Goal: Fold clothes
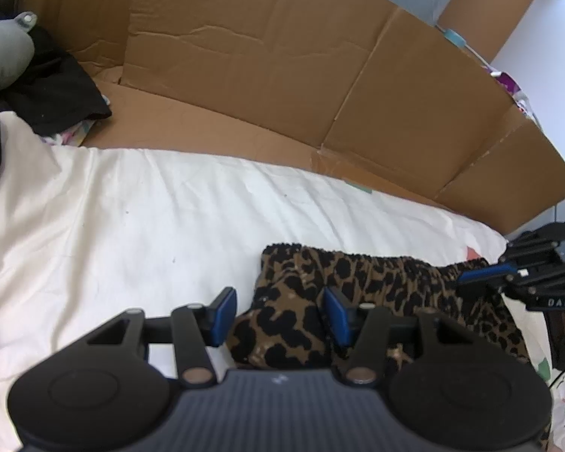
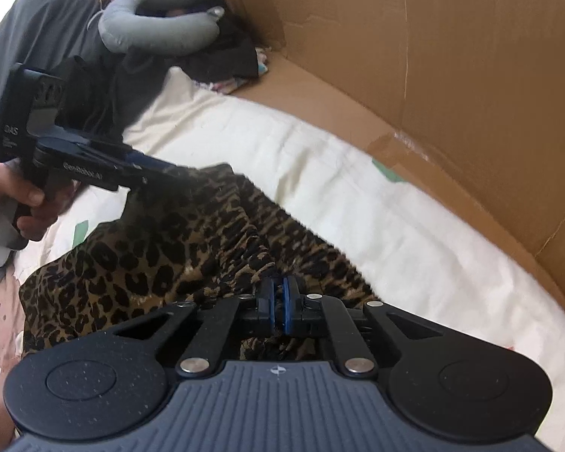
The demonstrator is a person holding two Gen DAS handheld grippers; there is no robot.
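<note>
A leopard-print garment (image 1: 376, 275) with a gathered elastic waistband lies on the white bed sheet (image 1: 132, 226). In the left wrist view my left gripper (image 1: 278, 316) stands half closed, a thick bunch of its left corner filling the gap between the blue pads (image 1: 224, 309). In the right wrist view that corner rises to the left gripper (image 2: 180, 171), held by a hand (image 2: 26, 199). My right gripper (image 2: 278, 301) is shut on the waistband of the garment (image 2: 150, 248), the pads nearly touching around the fabric. It also shows at the right edge as the right gripper (image 1: 467, 277).
A flattened cardboard box (image 1: 245, 56) stands as a wall along the far side of the bed. Black clothing (image 1: 56, 86) and a grey neck pillow (image 2: 158, 26) are piled at the far left. A patterned blanket (image 1: 561, 388) shows at the right edge.
</note>
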